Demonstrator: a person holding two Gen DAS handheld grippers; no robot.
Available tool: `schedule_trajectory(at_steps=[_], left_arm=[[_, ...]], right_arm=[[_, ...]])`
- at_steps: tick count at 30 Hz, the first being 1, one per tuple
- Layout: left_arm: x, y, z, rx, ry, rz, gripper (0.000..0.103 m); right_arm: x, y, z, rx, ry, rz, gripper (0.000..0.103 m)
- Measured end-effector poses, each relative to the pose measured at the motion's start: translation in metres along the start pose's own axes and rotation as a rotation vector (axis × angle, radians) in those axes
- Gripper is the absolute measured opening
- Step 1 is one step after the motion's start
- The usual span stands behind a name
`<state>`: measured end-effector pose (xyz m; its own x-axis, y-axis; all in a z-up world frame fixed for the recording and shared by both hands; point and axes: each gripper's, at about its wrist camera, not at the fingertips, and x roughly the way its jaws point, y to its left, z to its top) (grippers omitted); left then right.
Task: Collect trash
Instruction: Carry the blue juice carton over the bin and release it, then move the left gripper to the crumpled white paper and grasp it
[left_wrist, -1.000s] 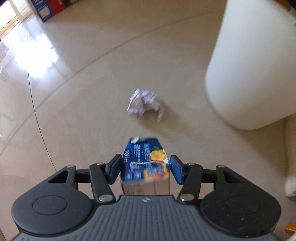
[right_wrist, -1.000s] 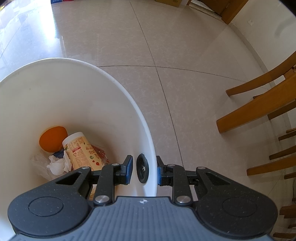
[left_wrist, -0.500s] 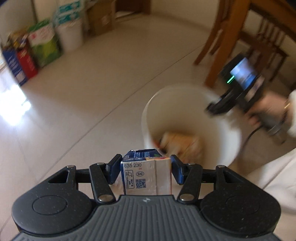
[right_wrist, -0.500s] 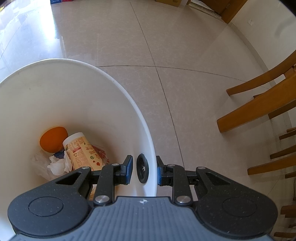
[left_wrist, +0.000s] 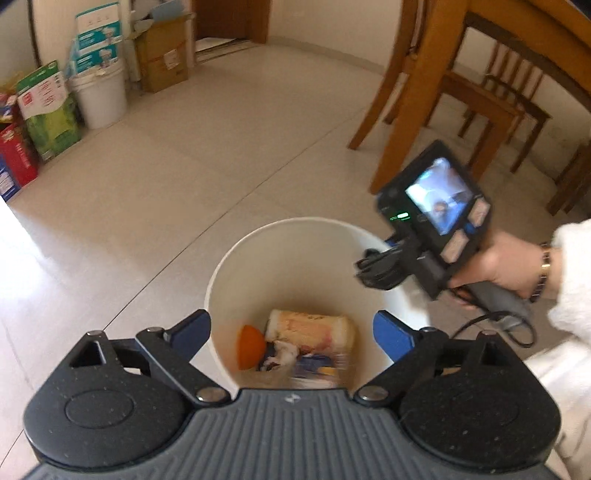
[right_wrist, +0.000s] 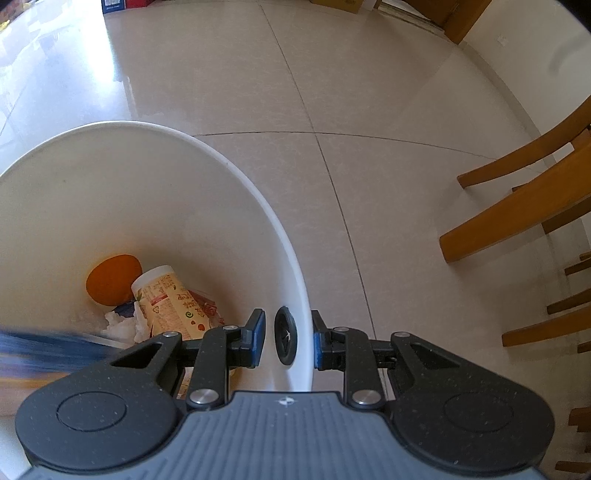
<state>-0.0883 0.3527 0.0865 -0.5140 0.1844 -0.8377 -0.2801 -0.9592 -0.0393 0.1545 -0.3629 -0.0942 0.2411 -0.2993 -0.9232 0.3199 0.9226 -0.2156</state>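
Observation:
My left gripper (left_wrist: 291, 328) hovers over the white bin (left_wrist: 258, 243), its jaws opening wide with nothing between them. The blue juice carton (left_wrist: 314, 369) shows as a blur down inside the bin, and as a blue streak (right_wrist: 44, 350) at the left of the right wrist view. Under it lie an orange (right_wrist: 112, 278), a printed cup (right_wrist: 173, 302) and crumpled tissue (right_wrist: 122, 325). My right gripper (right_wrist: 288, 338) is shut on the bin's rim (right_wrist: 295, 295), one pad inside and one outside. From the left wrist view, that right gripper (left_wrist: 373, 266) sits on the bin's right edge.
Wooden chairs and a table (left_wrist: 424, 92) stand to the right, with chair legs (right_wrist: 517, 214) close to the bin. Cardboard boxes and a white bucket (left_wrist: 99, 96) line the far left wall. A person's hand (left_wrist: 509, 266) in a white sleeve holds the right gripper.
My left gripper rose and swung from the floor to above the bin, then its jaws spread and the carton dropped out into the bin. The right gripper has kept still on the rim.

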Motion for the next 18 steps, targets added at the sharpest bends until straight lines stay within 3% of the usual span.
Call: schedule_trajectory(at_steps=[9,18], left_arm=[[0.005,0.043,-0.022,-0.117,-0.020,0.080,0.095],[0.047,0.105,-0.067,-0.267,-0.004,0.187,0.096]], right_arm=[[0.000,0.000,0.000,-0.004,-0.003,0.002,0.028],[0.001,0.002,0.000,-0.008,-0.004,-0.011,0.028]])
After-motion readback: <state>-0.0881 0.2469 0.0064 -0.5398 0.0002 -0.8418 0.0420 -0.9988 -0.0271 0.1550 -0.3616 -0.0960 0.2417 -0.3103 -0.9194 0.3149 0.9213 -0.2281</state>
